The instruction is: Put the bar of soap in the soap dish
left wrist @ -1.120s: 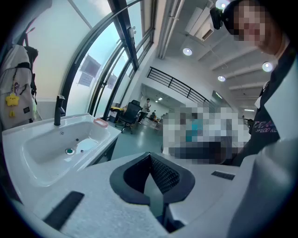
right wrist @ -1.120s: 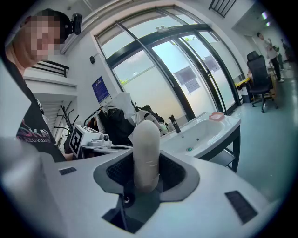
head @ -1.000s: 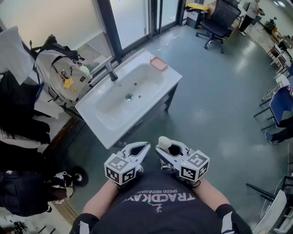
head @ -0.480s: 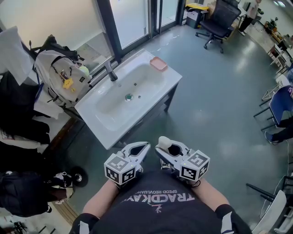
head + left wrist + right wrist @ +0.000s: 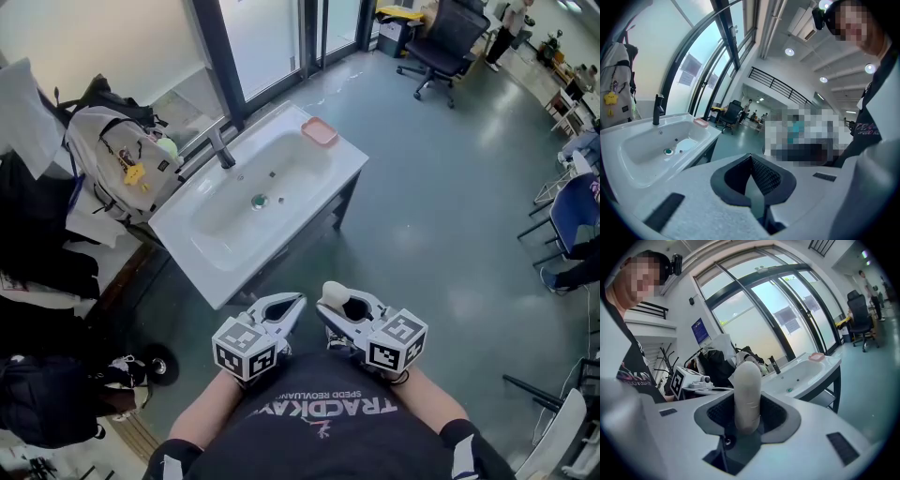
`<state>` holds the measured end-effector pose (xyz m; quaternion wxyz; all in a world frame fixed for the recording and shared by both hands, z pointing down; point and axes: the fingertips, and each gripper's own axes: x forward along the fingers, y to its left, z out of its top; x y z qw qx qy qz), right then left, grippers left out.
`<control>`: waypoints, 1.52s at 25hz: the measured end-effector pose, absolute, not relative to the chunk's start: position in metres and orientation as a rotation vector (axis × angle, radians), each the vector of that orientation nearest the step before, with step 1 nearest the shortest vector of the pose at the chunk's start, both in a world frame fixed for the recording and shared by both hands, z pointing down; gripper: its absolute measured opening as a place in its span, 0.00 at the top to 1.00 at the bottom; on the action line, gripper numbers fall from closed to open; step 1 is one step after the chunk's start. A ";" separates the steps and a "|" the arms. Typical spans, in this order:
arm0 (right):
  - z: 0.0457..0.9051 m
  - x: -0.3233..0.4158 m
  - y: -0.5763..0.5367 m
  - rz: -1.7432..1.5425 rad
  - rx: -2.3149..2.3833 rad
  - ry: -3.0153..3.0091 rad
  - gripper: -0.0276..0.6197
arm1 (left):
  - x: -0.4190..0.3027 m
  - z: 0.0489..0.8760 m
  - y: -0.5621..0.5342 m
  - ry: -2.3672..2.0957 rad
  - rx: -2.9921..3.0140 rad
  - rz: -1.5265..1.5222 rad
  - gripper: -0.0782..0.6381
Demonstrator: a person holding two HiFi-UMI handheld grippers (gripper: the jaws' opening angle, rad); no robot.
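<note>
A pale cream bar of soap (image 5: 747, 394) stands upright between the jaws of my right gripper (image 5: 345, 304), which is shut on it; the soap's tip (image 5: 334, 292) shows in the head view. The pink soap dish (image 5: 320, 131) sits on the far right corner of a white sink (image 5: 314, 187), also seen as the small pink dish (image 5: 700, 122) and dish (image 5: 816, 356) in the gripper views. My left gripper (image 5: 281, 307) is held close to my body beside the right one, its jaws shut with nothing in them. Both grippers are well short of the sink.
A black faucet (image 5: 221, 147) stands at the sink's back edge, a drain (image 5: 259, 200) in the basin. Bags and a backpack (image 5: 122, 159) pile up left of the sink. A black office chair (image 5: 446, 44) stands far off; blue chairs (image 5: 574, 220) are at the right.
The view has shifted slightly, so the sink sits a little left and higher in frame. Both grippers stay where they were, the soap still held.
</note>
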<state>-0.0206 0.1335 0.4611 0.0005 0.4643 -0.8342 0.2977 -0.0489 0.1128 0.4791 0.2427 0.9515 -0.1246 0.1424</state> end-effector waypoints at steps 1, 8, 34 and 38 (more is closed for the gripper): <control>0.461 -0.018 0.134 0.937 1.461 -2.618 0.72 | -0.047 0.479 0.113 -0.341 2.599 0.390 0.88; 0.463 0.000 0.136 0.953 1.462 -2.614 0.72 | -0.032 0.480 0.116 -0.350 2.592 0.391 0.88; 0.481 0.090 0.116 1.028 1.260 -2.673 0.72 | 0.045 0.490 0.103 -0.577 2.511 0.375 0.88; 0.481 0.093 0.110 1.039 1.246 -2.679 0.72 | 0.045 0.489 0.097 -0.605 2.502 0.377 0.88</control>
